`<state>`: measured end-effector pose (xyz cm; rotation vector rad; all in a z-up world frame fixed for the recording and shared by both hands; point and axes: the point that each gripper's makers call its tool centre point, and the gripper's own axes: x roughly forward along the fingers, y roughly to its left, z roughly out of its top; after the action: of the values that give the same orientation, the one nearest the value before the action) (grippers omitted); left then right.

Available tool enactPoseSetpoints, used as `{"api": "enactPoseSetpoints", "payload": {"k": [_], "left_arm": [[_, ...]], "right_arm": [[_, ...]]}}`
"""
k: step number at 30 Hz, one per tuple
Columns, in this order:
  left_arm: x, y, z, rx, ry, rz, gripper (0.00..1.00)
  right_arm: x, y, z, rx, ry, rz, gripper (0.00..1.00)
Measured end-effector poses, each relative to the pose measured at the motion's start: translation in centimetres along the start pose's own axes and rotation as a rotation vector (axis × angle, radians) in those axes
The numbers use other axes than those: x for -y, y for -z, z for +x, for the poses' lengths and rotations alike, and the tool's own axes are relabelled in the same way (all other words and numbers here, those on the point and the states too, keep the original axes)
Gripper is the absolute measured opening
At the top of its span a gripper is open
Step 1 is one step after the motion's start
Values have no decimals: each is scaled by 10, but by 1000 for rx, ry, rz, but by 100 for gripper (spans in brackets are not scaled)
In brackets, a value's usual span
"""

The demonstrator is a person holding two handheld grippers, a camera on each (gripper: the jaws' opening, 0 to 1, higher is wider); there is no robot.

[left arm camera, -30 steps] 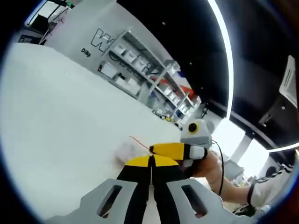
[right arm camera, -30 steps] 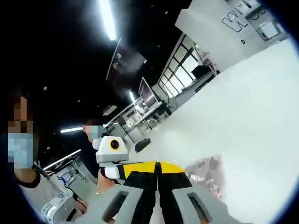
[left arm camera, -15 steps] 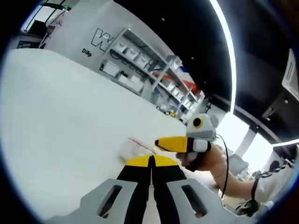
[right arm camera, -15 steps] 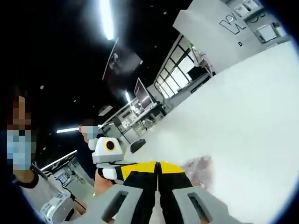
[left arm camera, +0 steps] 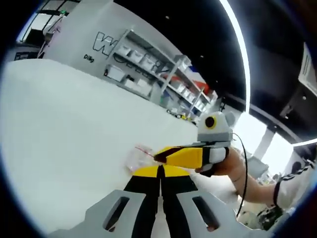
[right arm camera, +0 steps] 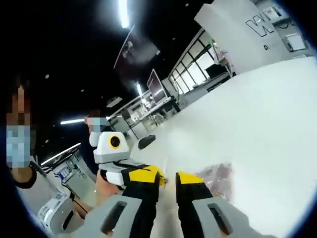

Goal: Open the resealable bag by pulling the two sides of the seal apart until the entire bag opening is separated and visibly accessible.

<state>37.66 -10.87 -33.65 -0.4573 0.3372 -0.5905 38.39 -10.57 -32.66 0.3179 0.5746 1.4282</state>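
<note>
1. One resealable bag (left arm camera: 137,157) is present. It is clear and lies on the white table (left arm camera: 59,129), with a thin red seal line along its upper edge. In the left gripper view it sits just beyond the yellow jaw tips. In the right gripper view the bag (right arm camera: 216,174) appears as a crinkled clear sheet to the right of that view's own jaws.

2. Two grippers are counted. The left gripper (left arm camera: 160,171) has its two black, yellow-tipped jaws pressed together with no gap between them. The bag edge lies right at the tips, but whether film is pinched between them cannot be told.

3. The right gripper (right arm camera: 169,179) has its jaws parted, with a clear gap between the yellow tips; nothing is seen between them. In the left gripper view the same gripper (left arm camera: 184,156) comes in from the right, its tip reaching the bag's red seal edge.

4. The left gripper also shows in the right gripper view (right arm camera: 130,173), entering from the left beside the right jaws, held by a person's hand (right arm camera: 101,186).

5. One hand (left arm camera: 225,163) holds the right gripper in the left gripper view, with a wrist and white sleeve behind it.

6. One shelving unit (left arm camera: 153,69) stands past the table's far edge against a grey wall with lettering.
</note>
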Motion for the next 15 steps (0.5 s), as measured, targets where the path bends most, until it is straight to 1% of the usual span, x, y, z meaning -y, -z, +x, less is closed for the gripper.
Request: {"api": "enactPoseSetpoints", "payload": {"k": [2,5,8,9,10,15], "left_arm": [[1,1,1,-7,-7,27,0],[4,2,1,-8,-6,70,0],[4,2,2,-16,-6,94,0],[4,3,2,-19,-6,97,0],[4,2,3,-19,-7,100,0],[1,2,4,-22,-12,108,0]], "right_arm": [[-2,0,1,-24,-10,1,9],[-1,1,2,-70,7,-20,9],[-1,2,4,-94,9,-19,5],[0,2,4,-104,8,-17,2],[0,2,4,-109,8,-15,0],[2,2,5,-118,-6,5,0]]}}
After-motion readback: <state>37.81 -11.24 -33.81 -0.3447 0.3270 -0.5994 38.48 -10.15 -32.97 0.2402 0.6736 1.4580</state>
